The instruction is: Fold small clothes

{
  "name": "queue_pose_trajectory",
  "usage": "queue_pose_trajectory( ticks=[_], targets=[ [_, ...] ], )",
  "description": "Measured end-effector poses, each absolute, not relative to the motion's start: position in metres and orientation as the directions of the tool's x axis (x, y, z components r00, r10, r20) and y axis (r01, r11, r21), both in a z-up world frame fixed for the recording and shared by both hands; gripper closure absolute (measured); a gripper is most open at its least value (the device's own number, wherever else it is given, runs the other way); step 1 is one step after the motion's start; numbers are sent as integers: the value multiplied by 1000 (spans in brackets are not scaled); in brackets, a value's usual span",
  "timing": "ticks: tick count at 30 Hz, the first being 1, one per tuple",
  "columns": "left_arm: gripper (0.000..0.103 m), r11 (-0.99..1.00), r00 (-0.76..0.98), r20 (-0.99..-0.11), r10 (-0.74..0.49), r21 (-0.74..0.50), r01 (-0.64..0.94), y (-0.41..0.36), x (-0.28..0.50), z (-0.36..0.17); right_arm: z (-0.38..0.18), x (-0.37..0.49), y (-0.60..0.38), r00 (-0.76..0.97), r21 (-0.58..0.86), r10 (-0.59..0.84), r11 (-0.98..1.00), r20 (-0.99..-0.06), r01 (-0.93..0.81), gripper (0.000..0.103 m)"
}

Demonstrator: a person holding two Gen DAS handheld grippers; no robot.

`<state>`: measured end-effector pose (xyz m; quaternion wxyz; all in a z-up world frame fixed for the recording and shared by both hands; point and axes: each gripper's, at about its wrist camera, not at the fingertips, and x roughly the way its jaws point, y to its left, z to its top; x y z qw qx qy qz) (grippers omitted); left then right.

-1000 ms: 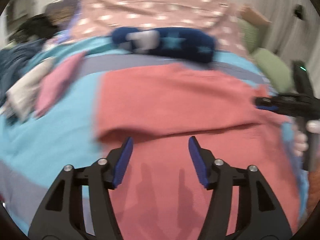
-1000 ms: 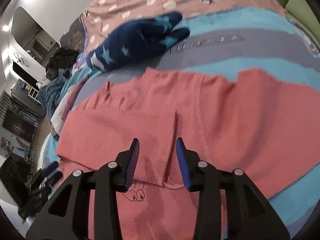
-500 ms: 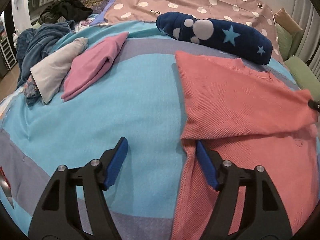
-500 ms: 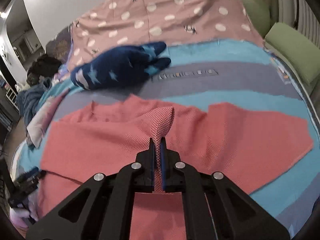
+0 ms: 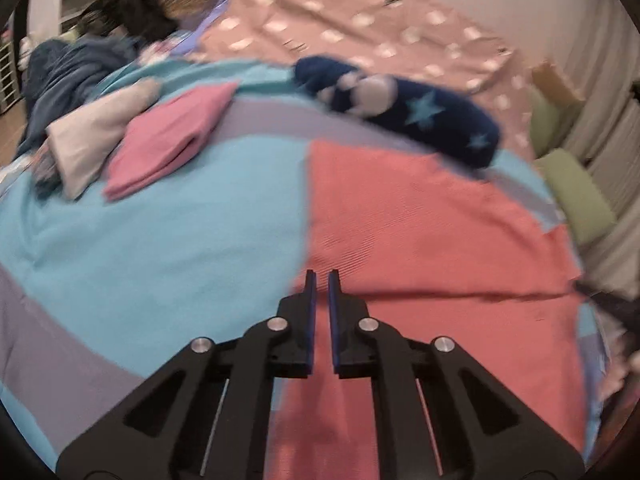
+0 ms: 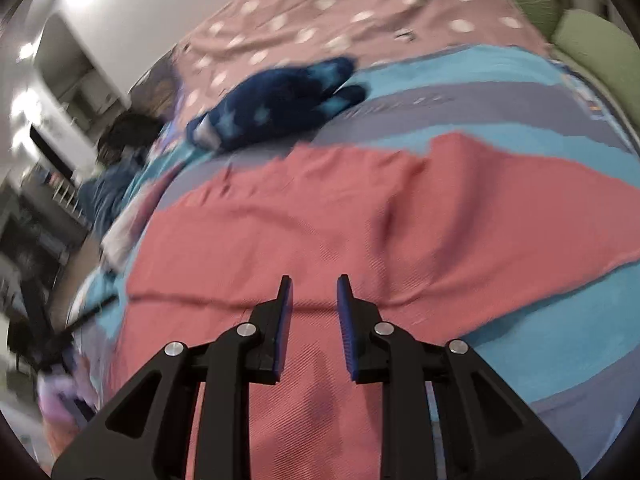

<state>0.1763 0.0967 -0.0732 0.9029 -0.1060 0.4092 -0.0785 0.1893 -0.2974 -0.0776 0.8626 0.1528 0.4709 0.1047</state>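
A coral-red knitted garment (image 5: 420, 232) lies spread on the blue and grey striped bedspread (image 5: 180, 240), with a fold line across it. It also fills the middle of the right wrist view (image 6: 320, 232). My left gripper (image 5: 322, 280) is nearly shut at the garment's left corner at the fold; whether cloth sits between the fingers is unclear. My right gripper (image 6: 314, 286) is partly open and empty, just above the garment's fold.
A navy star-patterned plush (image 5: 400, 108) lies beyond the garment, also in the right wrist view (image 6: 280, 100). Folded pink (image 5: 168, 140) and white clothes (image 5: 92, 128) lie at the left. Green cushions (image 5: 576, 192) sit at the right. A dotted pink quilt (image 5: 360, 28) lies behind.
My left gripper has closed from wide open to nearly shut at the garment's left edge. My right gripper has let go of the pinched cloth and opened; the garment lies flat again.
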Motion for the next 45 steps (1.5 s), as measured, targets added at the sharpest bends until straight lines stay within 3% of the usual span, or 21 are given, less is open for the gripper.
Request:
queue_pose_trajectory(
  ticks=[2, 5, 8, 10, 11, 16, 20, 26, 27, 30, 31, 32, 33, 38, 41, 45],
  targets=[
    [97, 964, 645, -721, -254, -243, 107, 79, 185, -69, -99, 196, -290, 491, 310, 269, 951, -829, 3, 82],
    [94, 985, 587, -791, -173, -134, 110, 61, 210, -96, -97, 185, -299, 537, 362, 297, 932, -790, 17, 83],
    [94, 987, 602, -782, -158, -110, 117, 62, 215, -117, -81, 162, -336, 622, 416, 291, 907, -727, 61, 78],
    [95, 987, 595, -788, -161, -111, 120, 62, 216, -117, -76, 149, -382, 685, 427, 212, 890, -697, 159, 67],
    [95, 986, 594, -788, -161, -109, 123, 61, 216, -118, -77, 144, -403, 696, 442, 179, 870, -696, 218, 66],
    [95, 988, 599, -787, -150, -95, 123, 60, 216, -121, -126, 110, -545, 720, 670, 110, 484, -685, 563, 66],
    [95, 991, 608, -784, -123, -60, 122, 54, 215, -121, -147, 102, -594, 726, 685, 42, 370, -687, 627, 66],
    [95, 992, 616, -780, -109, -42, 121, 53, 215, -119, -169, 133, -623, 760, 741, 58, 284, -647, 609, 62],
    [95, 991, 615, -780, -116, -52, 121, 54, 215, -119, -171, 138, -624, 761, 741, 47, 275, -647, 613, 65],
    [93, 991, 618, -776, -126, -68, 117, 57, 214, -112, -169, 149, -628, 751, 730, 41, 275, -659, 625, 97],
    [78, 990, 623, -771, -131, -72, 119, 55, 212, -108, -166, 143, -631, 759, 737, 45, 285, -649, 613, 97],
    [55, 988, 630, -762, -147, -85, 128, 53, 210, -104, -155, 145, -625, 780, 749, 44, 318, -625, 582, 97],
    [48, 982, 642, -744, -185, -107, 158, 47, 208, -97, -139, 148, -614, 803, 758, 51, 369, -594, 537, 97],
    [45, 959, 626, -743, -236, -76, 272, 10, 214, -90, -63, 175, -527, 868, 778, 206, 566, -452, 271, 97],
    [45, 955, 577, -770, -273, -142, 262, 5, 225, -105, -23, 189, -449, 859, 733, 325, 675, -395, 81, 97],
    [42, 943, 566, -760, -320, -200, 264, 11, 226, -114, -8, 206, -343, 769, 671, 503, 729, -394, -133, 97]
  ],
)
